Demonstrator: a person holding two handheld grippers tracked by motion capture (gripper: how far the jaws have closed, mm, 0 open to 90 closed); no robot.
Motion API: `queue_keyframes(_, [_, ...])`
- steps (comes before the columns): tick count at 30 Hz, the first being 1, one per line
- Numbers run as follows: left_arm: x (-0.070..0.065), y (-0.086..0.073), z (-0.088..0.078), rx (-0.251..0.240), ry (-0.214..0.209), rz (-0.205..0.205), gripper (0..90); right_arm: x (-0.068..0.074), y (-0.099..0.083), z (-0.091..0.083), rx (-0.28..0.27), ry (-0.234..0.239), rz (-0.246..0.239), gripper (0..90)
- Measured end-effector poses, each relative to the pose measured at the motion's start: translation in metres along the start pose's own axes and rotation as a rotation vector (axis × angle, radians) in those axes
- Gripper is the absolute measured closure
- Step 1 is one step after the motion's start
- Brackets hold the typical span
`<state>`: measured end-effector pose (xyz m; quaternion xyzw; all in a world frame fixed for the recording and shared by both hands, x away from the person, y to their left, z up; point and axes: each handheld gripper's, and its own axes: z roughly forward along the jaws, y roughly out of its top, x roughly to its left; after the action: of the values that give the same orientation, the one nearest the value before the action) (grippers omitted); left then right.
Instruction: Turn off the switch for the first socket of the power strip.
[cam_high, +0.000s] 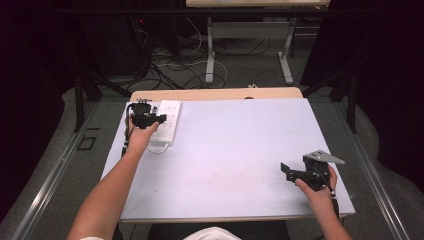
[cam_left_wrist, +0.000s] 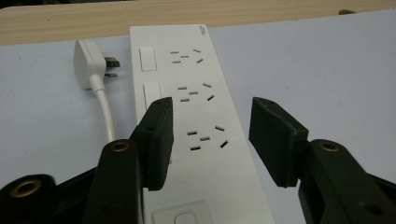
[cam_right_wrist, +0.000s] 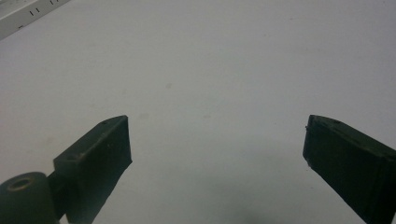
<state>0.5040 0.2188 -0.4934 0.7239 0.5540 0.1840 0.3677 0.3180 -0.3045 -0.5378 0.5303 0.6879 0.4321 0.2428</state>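
A white power strip (cam_high: 169, 121) lies lengthwise at the far left of the white table (cam_high: 230, 140). My left gripper (cam_high: 159, 119) hovers over its near half. In the left gripper view the power strip (cam_left_wrist: 201, 79) runs up between the jaws, which stand open on either side of its socket rows. Its white plug (cam_left_wrist: 88, 65) and cable (cam_left_wrist: 106, 112) lie on the table just left of it. My right gripper (cam_high: 286, 171) is low over bare table at the front right, and in its own view the right gripper (cam_right_wrist: 217, 128) stands wide open with nothing between the fingers.
A strip of wooden tabletop (cam_high: 215, 94) shows beyond the white surface. Behind it are the legs of another table (cam_high: 210, 50) and loose cables (cam_high: 170, 65) on the floor. A corner of the power strip (cam_right_wrist: 28, 14) appears far off in the right gripper view.
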Motion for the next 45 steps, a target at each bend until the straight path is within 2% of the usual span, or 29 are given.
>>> queue_keyframes(13, [-0.010,0.000,-0.018,0.003,-0.042,0.023,43.6,0.000,0.000,-0.001,-0.001,-0.001,0.011,7.0])
queue_keyframes(16, [-0.015,-0.001,-0.022,-0.010,-0.053,0.021,42.4,-0.001,0.000,-0.001,-0.002,0.001,0.009,7.1])
queue_keyframes(24, [-0.028,-0.002,-0.038,-0.036,-0.072,0.089,37.7,-0.001,0.000,-0.001,-0.003,0.000,0.008,7.2])
queue_keyframes(27, [-0.033,-0.003,-0.044,-0.043,-0.090,0.089,37.6,-0.001,0.000,-0.001,-0.004,-0.001,0.009,7.2])
queue_keyframes(28, [-0.034,-0.003,-0.046,-0.046,-0.087,0.107,37.5,-0.001,0.000,-0.001,-0.003,-0.002,0.011,7.2])
queue_keyframes(32, [-0.038,-0.004,-0.054,-0.049,-0.090,0.130,36.7,0.000,0.000,-0.002,-0.004,-0.001,0.010,7.3])
queue_keyframes(42, [-0.051,-0.012,-0.070,-0.055,-0.150,0.110,36.3,0.000,0.000,-0.002,-0.006,-0.003,0.006,7.3])
queue_keyframes(45, [-0.055,-0.016,-0.074,-0.049,-0.150,0.112,34.5,0.000,0.000,-0.002,-0.004,-0.003,0.012,7.3])
